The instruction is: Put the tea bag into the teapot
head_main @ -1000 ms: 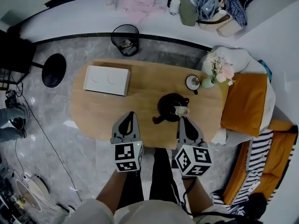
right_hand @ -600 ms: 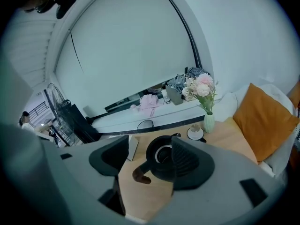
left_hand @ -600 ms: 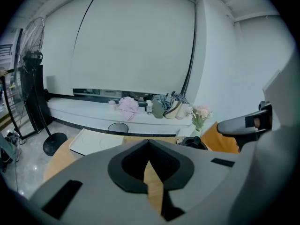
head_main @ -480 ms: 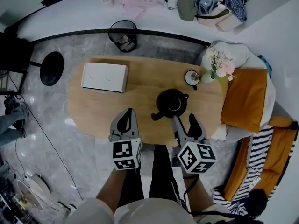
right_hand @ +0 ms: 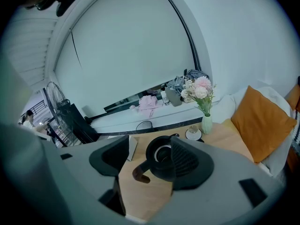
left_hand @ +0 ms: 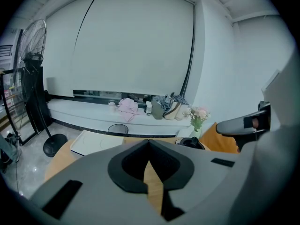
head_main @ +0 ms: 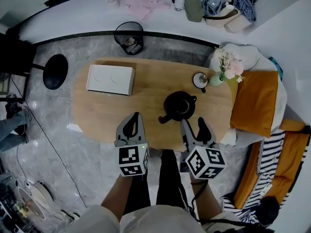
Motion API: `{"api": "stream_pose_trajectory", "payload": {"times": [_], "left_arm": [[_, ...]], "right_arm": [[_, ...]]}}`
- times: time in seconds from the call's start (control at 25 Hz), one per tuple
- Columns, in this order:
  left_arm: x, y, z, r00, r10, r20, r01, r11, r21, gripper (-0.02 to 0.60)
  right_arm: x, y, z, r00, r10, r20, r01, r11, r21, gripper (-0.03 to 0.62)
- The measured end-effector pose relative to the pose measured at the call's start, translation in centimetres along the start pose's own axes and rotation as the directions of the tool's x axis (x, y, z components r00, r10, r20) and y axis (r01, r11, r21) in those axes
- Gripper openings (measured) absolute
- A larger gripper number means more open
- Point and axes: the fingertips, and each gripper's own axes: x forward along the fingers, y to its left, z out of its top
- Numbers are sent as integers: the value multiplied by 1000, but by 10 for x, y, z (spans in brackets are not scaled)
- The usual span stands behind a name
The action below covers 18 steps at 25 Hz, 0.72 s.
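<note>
The black teapot [head_main: 179,106] stands on the oval wooden table [head_main: 146,89], spout toward the near left. My right gripper [head_main: 193,122] hovers just short of it at the near edge, jaws wide open with nothing between them. In the right gripper view the teapot [right_hand: 158,159] sits straight ahead between the spread jaws of that gripper [right_hand: 150,147], and a pale shape shows in its round opening. No tea bag is visible outside the pot. My left gripper [head_main: 136,116] hangs shut and empty over the near edge, left of the spout; its tips [left_hand: 149,142] meet.
A white rectangular tray [head_main: 111,79] lies at the table's far left. A cup on a saucer [head_main: 200,81] and a vase of pink flowers [head_main: 224,72] stand at the far right. An orange cushion [head_main: 255,103] lies past the right end, a black wastebasket [head_main: 129,38] behind.
A second ago my right gripper held the tea bag over the teapot. It has since opened and drawn back toward me, and the tea bag is no longer visible. The left gripper stayed put.
</note>
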Motion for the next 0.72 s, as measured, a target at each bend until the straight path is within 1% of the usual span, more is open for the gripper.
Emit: {"api": "stream_pose_trajectory", "payload": {"times": [0.2,0.52,0.72], "left_arm": [[-5,-2,5,1000,-5,15,5,1000,0,5],[-15,-8,29,999,-20,47,20,1000,11,5],[-26,-13,49,996,-37,79,35,999,16,5]], "right_arm": [[-5,5,4,1000,2,9,-2,1000,-21,285],[-20,12,28,999,2,49,1,999,-49,168],[-35,17,47,996,-4,88,11,998,-69,116]]}}
